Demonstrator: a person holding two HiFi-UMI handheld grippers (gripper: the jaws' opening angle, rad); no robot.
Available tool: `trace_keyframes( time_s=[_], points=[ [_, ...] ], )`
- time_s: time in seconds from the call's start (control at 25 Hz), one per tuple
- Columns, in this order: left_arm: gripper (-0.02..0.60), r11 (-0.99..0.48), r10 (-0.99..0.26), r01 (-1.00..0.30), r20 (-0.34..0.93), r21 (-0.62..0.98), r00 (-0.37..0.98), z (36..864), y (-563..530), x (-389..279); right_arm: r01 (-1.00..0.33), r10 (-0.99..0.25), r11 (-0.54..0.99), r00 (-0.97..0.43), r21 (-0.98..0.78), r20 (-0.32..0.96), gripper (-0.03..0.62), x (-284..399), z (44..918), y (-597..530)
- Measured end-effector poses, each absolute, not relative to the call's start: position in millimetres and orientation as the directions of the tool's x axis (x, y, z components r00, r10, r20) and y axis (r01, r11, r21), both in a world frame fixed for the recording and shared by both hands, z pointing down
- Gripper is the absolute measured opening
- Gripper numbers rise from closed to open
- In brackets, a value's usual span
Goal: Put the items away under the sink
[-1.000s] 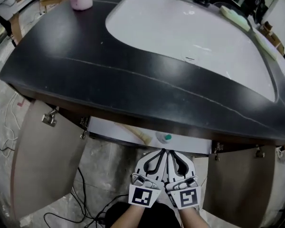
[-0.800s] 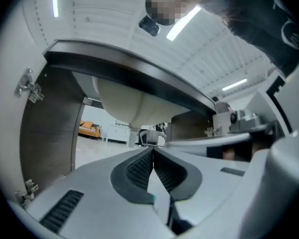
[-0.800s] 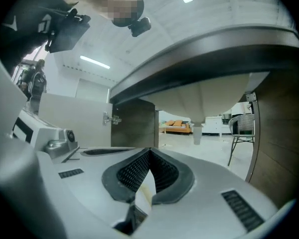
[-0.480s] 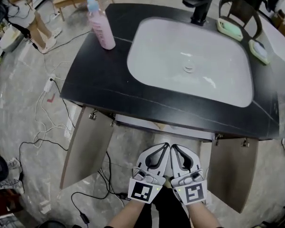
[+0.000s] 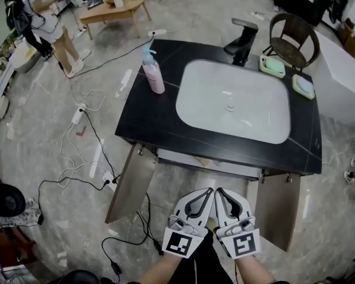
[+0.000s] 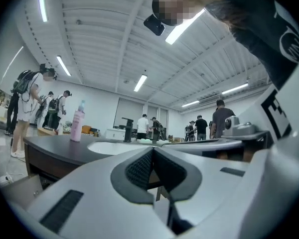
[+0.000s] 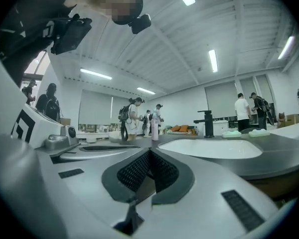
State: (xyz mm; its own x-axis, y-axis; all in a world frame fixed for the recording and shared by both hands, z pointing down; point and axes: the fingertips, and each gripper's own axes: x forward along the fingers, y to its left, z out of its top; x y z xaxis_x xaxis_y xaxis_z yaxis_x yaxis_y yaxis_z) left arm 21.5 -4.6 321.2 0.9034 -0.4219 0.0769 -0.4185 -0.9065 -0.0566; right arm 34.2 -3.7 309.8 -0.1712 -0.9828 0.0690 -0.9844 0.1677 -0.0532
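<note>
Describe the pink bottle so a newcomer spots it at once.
Start at the black counter with the white sink. On its bare stretch left of the sink in the head view stands a tall pink bottle with a pale blue pump. It stands alone on that side, the only pink thing; the soap dishes across the sink lie low.

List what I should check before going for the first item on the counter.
1. Left gripper shut, nothing between its jaws: ok.
2. Right gripper shut, nothing between its jaws: ok.
3. Left cabinet door and right cabinet door swung open: ok.
4. Pink pump bottle upright on the countertop: ok.
5. Green soap dish and second soap dish on the countertop by the faucet: ok.
6. Free room under the sink: cannot tell, the countertop hides it.
</note>
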Motion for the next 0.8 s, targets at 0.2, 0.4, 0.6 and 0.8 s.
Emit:
trace_keyframes(
  time_s=[0.2, 0.4, 0.6, 0.8],
  points=[
    [0.008, -0.903, -0.425, -0.421, 0.035, -0.087, 0.904, 270, 4, 0, -0.981, -0.979, 0.186, -0.191, -0.061, 0.076, 0.031, 11, 268, 8],
    [0.008, -0.853, -0.515, -0.51, -0.02, 0.111, 0.857, 230, -2, -29, -0.97, -0.967, 0.232, -0.238, -0.079, 0.086, 0.031, -17, 231, 5],
    [0.008, -0.824, -0.559, -0.552, -0.028, 0.123, 0.829, 196, -7, -63, -0.954, -0.947, 0.289, -0.297, -0.079, 0.122, 0.031, -50, 201, 2],
    [0.008, -0.817, -0.574, -0.568, -0.044, 0.103, 0.818, 171, -12, -85, -0.94, -0.935, 0.333, -0.338, -0.071, 0.101, 0.031, -73, 176, -2]
  ],
)
